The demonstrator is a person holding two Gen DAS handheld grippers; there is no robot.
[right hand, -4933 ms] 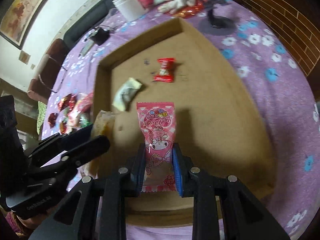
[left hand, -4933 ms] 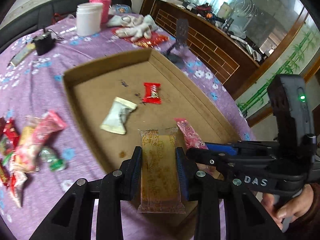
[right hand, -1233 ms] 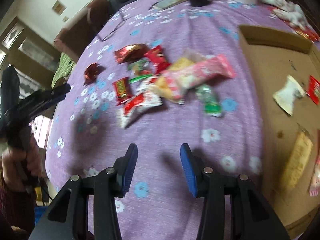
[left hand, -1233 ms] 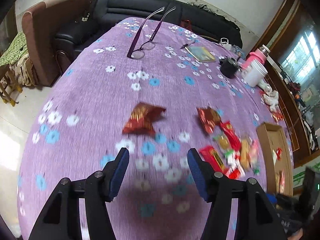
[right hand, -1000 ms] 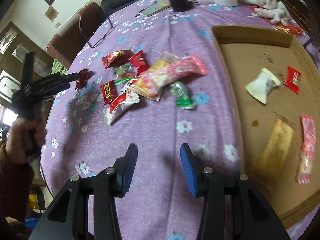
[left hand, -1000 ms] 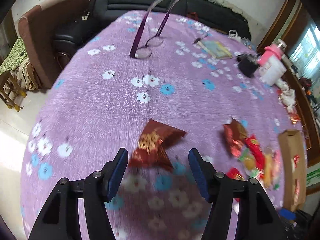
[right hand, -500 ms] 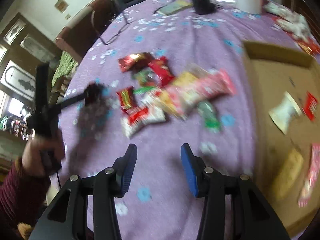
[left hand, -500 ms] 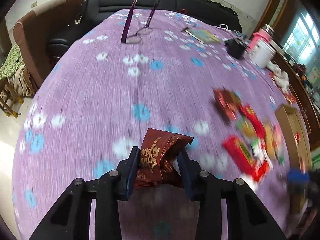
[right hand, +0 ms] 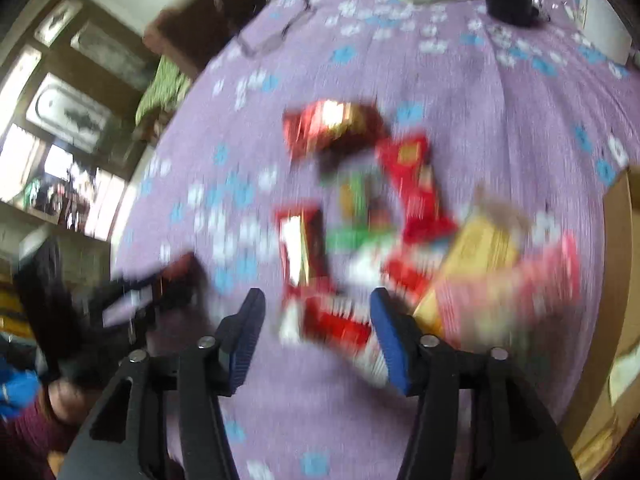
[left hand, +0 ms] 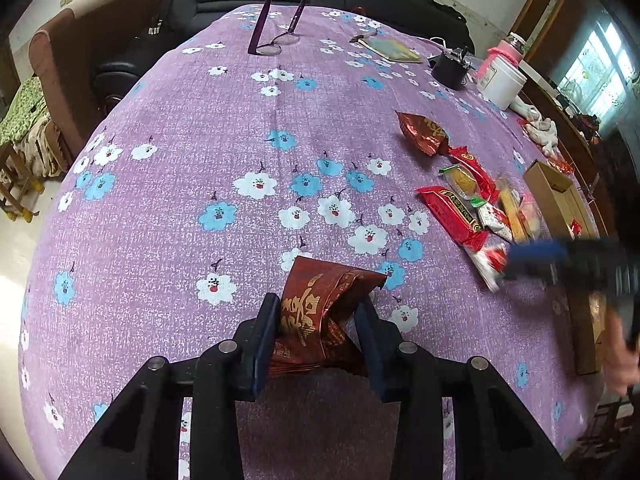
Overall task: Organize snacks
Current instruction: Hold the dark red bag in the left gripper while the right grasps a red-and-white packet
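The left claw [left hand: 318,330] grips a dark red, crinkly foil snack packet [left hand: 320,320] by its middle just above the purple flowered tabletop [left hand: 200,140], probably light, soft and slippery, while the right claw [right hand: 316,338], open, hovers over a blurred red-and-white packet [right hand: 332,320] in the snack pile [right hand: 400,220].

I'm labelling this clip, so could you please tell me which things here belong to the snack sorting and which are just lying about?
Part of the job:
- dark red snack packet, clamped in the left gripper
- pile of snacks
- cardboard box
- right gripper, open over the pile

Just lying about:
- glasses
- booklet
- white jar
- small black device
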